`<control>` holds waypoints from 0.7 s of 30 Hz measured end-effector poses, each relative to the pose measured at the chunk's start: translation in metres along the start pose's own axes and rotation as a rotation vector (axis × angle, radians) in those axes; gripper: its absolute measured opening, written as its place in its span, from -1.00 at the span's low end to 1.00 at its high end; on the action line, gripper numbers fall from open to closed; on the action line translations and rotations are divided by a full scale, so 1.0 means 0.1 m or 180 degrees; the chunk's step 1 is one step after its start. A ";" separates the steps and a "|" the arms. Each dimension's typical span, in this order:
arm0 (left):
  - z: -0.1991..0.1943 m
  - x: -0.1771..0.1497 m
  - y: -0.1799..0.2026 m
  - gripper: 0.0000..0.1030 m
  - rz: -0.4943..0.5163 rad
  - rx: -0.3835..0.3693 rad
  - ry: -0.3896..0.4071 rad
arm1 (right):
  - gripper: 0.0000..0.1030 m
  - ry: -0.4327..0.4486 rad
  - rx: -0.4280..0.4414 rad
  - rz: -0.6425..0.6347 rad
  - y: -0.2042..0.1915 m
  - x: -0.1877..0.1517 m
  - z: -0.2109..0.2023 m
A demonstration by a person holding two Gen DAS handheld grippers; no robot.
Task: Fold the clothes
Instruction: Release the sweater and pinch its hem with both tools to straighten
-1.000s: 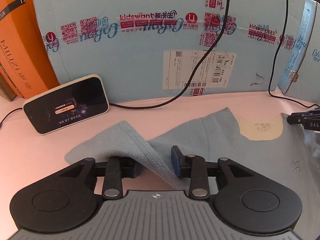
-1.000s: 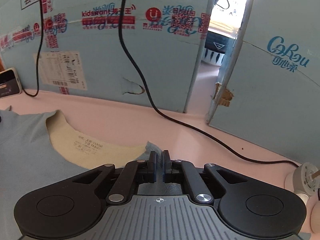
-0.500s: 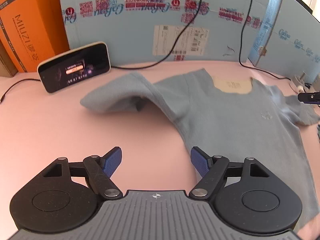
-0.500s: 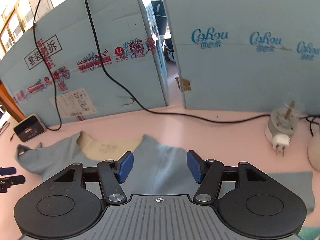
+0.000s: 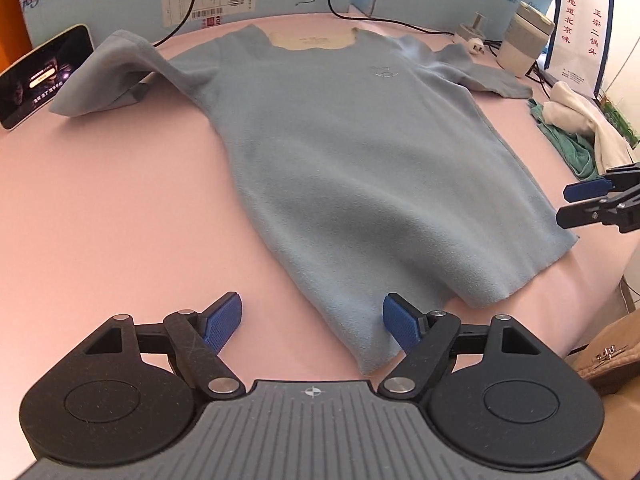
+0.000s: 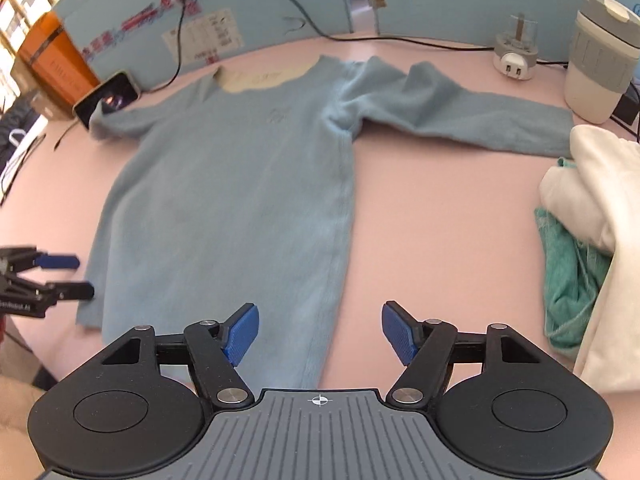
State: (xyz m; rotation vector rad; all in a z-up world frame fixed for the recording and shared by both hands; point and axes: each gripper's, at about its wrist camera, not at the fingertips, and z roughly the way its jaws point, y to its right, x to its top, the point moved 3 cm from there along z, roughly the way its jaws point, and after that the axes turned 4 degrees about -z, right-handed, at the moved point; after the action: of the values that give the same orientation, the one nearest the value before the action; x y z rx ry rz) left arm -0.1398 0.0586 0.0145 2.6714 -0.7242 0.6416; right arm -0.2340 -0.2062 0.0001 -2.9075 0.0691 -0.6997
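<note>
The smooth pink surface (image 5: 120,208) runs wide under everything I hold. Flat on it, front up, lies the pale blue fleecy sweater (image 5: 360,152), soft and napped, neck away from me and hem towards me; one long sleeve stretches flat to the right, the other humps up beside a glossy dark phone (image 5: 38,80). A heap of cream and green cloth (image 6: 580,240) slumps at the right edge, near a ribbed grey and white cup (image 6: 600,48), plastic, I think. My left tongs (image 5: 312,322) are spread, with the hem's left corner beneath and nothing pinched. My right tongs (image 6: 320,330) are opening over the hem's right corner, their blue dimpled pads clear of the cloth.
</note>
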 end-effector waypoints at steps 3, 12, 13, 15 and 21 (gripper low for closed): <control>0.01 -0.02 0.07 0.49 -0.0067 -0.0086 0.0091 | 0.39 0.0003 0.0013 -0.0004 -0.11 -0.12 -0.05; 0.01 -0.02 0.09 -0.45 -0.0304 -0.0031 0.0192 | 0.42 -0.0030 -0.0071 0.0392 -0.04 -0.35 -0.09; 0.01 0.00 0.06 -0.53 -0.0346 -0.0026 0.0170 | 0.42 -0.0034 -0.0061 0.0427 -0.04 -0.37 -0.08; 0.01 0.01 0.06 -0.74 -0.0348 -0.0036 0.0112 | 0.42 -0.0045 -0.0038 0.0496 -0.02 -0.39 -0.08; -0.02 0.07 0.12 -0.87 0.0050 0.0074 -0.0030 | 0.42 -0.0053 0.0005 0.0510 -0.03 -0.39 0.00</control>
State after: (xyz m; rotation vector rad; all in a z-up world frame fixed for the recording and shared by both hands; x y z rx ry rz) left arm -0.1416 0.0464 0.0212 2.6940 -0.7453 0.6458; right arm -0.2688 -0.1995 -0.0174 -2.8652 0.2955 -0.6477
